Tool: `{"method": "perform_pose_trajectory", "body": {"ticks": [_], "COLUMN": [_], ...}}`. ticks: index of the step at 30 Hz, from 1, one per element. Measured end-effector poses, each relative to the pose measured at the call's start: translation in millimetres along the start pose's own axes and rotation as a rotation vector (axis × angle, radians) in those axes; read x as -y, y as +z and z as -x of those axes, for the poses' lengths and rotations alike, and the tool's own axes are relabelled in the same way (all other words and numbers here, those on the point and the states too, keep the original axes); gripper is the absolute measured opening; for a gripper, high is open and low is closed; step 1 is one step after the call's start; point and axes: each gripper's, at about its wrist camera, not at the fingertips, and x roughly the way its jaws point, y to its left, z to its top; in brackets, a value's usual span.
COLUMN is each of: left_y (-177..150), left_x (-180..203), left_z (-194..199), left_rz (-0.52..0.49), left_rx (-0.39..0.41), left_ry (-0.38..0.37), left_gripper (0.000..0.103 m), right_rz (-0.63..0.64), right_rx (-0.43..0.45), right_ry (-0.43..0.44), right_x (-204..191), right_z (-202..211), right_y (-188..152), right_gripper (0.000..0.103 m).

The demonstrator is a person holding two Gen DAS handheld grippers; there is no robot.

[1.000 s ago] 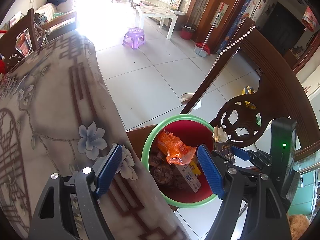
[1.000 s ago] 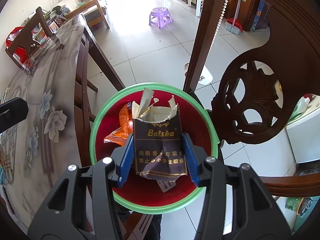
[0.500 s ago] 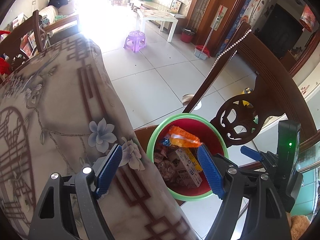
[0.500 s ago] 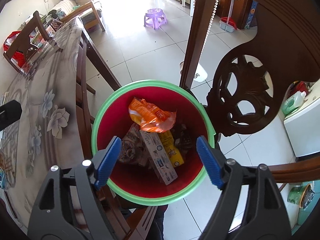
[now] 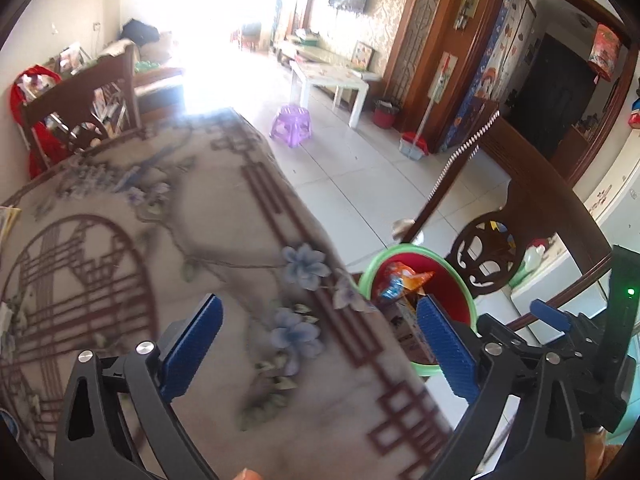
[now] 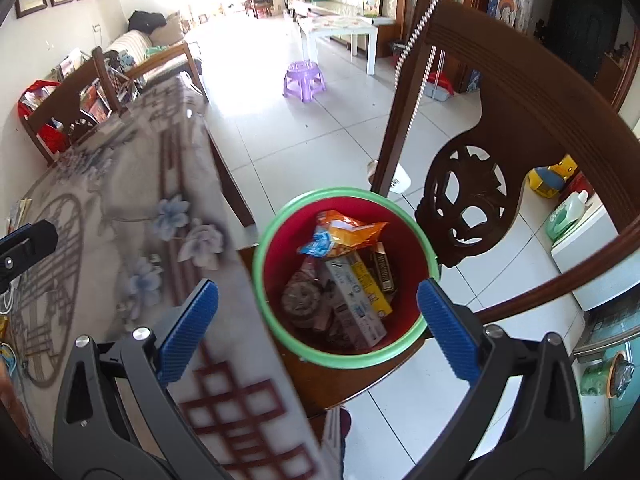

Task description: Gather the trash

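Here the table (image 6: 120, 208), draped in a grey floral cloth, fills the left half of both wrist views, blurred in each. A carved dark-wood chair (image 6: 472, 200) arcs across the right of the right-wrist view. On its seat, at centre frame, stands the red bin with a green rim (image 6: 276, 240), upright and open-topped; in the left-wrist view the same bin (image 5: 460, 276) shows at lower right, partly behind the table edge.

The collected trash lies inside the bin: an orange snack wrapper (image 6: 348, 232) on top, a white and yellow carton (image 6: 356, 292) beneath it, and a dark cigarette pack (image 6: 384, 268) wedged at the carton's right. No loose trash is clearly identifiable on the visible tabletop.

The right gripper (image 6: 316, 320) hangs above the bin; its jaws have just been opening and now stand spread wide with nothing between the blue pads. The left gripper (image 5: 316, 336) is over the tablecloth at lower centre, jaws likewise just opened to full spread and empty.

Handling, as judged: such litter is light and crushable. The wrapper is slick film, best pinched at a crumpled fold; cartons and packs are thin card, best taken across their flat faces with modest pressure.
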Motion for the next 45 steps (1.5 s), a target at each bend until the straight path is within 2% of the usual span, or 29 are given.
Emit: {"method": "perform_pose_trajectory", "body": {"ticks": [3,7,13,15,17,20,22,23,24,26,29,30,32,37,45], "left_y": [-9.3,-19.2,-31.0,-32.7,-33.8,-37.8,-42.8,-43.6,-45.6,-47.2,-49.1,-51.2,-54.8,-59.7,-59.2], "left_x": [-31.3,-72.8,-135.0,-146.7,-155.3,-156.7,-148.9,-145.2,-143.3,-142.4,-142.9,-142.7,-143.0,-149.0,-155.2], "left_z": [30.0,59.7,100.9,114.6,131.9,160.3,178.0,183.4,187.6,195.3,200.9,201.9,203.9,203.9,199.0], "left_rz": [0.015,0.038,0.073,0.084,0.092,0.074,0.033,0.027,0.032,0.047,0.051,0.049,0.049,0.054,0.073], "left_rx": [0.06,0.079,0.125,0.154,0.202,0.326,0.449,0.483,0.505,0.514,0.472,0.456,0.45,0.43,0.404], "left_ry": [0.011,0.041,0.111,0.124,0.148,0.229,0.351,0.405,0.436,0.438,0.314,0.248,0.173,0.225,0.242], "left_gripper": [0.095,0.095,0.095,0.095,0.095,0.095,0.095,0.095,0.095,0.095,0.095,0.095,0.095,0.095,0.095], "right_rz": [0.004,0.019,0.026,0.034,0.025,0.013,0.008,0.001,-0.006,-0.034,-0.089,-0.095,-0.07,-0.098,-0.082], "right_rx": [0.065,0.149,0.172,0.209,0.302,0.566,0.706,0.721,0.714,0.694,0.702,0.688,0.655,0.612,0.584], "right_ry": [0.021,0.059,0.088,0.078,0.057,-0.021,-0.068,-0.095,-0.123,-0.152,-0.086,-0.095,-0.124,-0.126,-0.128], "right_x": [-27.2,-74.3,-131.1,-145.7,-152.3,-161.0,-167.9,-171.0,-174.3,-178.0,-177.7,-180.2,-184.0,-182.4,-190.1], "right_z": [24.0,52.4,62.9,73.5,94.9,150.2,176.8,182.5,183.4,179.2,181.4,182.0,180.9,176.9,176.6], "right_y": [-9.7,-19.1,-34.2,-39.5,-43.4,-52.5,-57.3,-56.6,-55.5,-59.2,-73.6,-75.7,-75.0,-80.3,-82.5], "right_gripper": [0.098,0.098,0.098,0.098,0.098,0.098,0.098,0.098,0.098,0.098,0.098,0.098,0.098,0.098,0.098]}}
